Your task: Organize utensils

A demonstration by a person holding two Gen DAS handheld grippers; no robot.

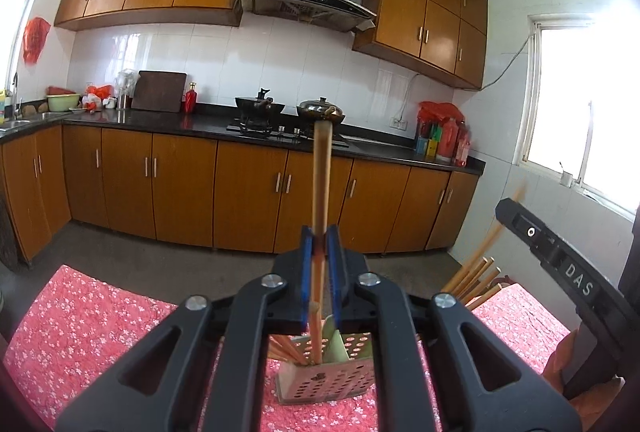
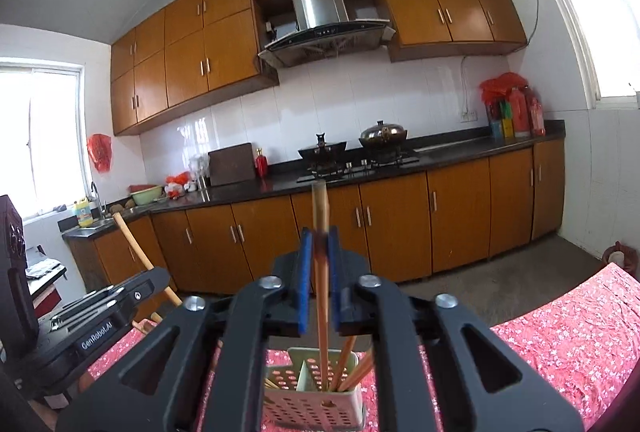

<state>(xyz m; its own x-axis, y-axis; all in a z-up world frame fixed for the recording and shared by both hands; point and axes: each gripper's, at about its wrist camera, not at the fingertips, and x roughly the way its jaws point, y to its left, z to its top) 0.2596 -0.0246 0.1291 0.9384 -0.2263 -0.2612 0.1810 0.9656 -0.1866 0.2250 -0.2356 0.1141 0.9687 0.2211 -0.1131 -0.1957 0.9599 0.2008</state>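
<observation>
My left gripper (image 1: 319, 236) is shut on a wooden chopstick (image 1: 321, 171) held upright, its lower end down in a pale perforated utensil holder (image 1: 332, 380) on the red floral tablecloth. My right gripper (image 2: 319, 238) is shut on another chopstick (image 2: 320, 207), also upright, with its lower end in the same holder (image 2: 316, 396). Several more chopsticks (image 2: 352, 364) lean inside the holder. The right gripper's body (image 1: 560, 264) shows at the right of the left wrist view; the left gripper's body (image 2: 92, 328) shows at the left of the right wrist view.
The table with the red floral cloth (image 1: 88, 316) lies under both grippers. Beyond it are a bare floor, brown kitchen cabinets (image 1: 248, 191), a black counter with a stove and pots (image 1: 320, 109), and a window (image 1: 588, 103) at right.
</observation>
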